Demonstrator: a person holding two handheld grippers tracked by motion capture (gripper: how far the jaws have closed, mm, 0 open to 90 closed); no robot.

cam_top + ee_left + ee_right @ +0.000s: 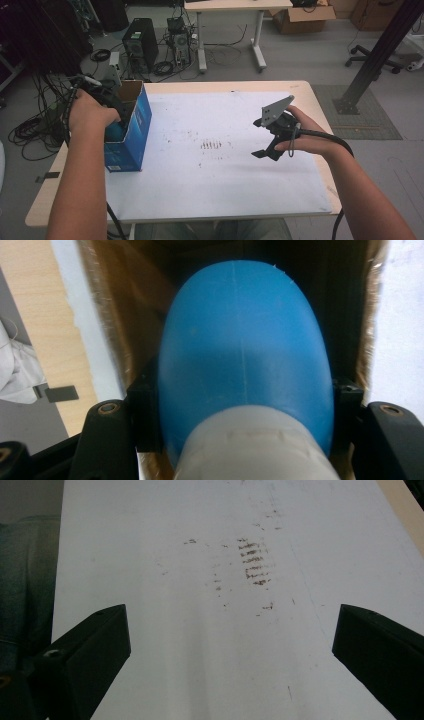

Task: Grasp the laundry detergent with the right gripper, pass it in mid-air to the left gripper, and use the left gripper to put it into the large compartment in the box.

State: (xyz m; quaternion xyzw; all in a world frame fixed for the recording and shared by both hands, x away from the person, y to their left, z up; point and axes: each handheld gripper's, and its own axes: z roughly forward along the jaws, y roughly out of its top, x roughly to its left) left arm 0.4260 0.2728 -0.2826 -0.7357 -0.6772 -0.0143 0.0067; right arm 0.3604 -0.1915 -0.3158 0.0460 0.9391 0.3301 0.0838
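An open blue cardboard box stands at the left of the white sheet. My left gripper reaches down into it. In the left gripper view, the left gripper is shut on a smooth blue rounded object with a white collar, a jaw pressing each side, inside the box's brown walls. My right gripper hovers over the right half of the sheet, open, with nothing between its jaws; the right gripper view shows the same gripper above the bare sheet.
Brown smudge marks sit mid-sheet. The wooden table's edge runs close to my right hand. Beyond the table lie computer towers, tangled cables, another desk and a slanted black post.
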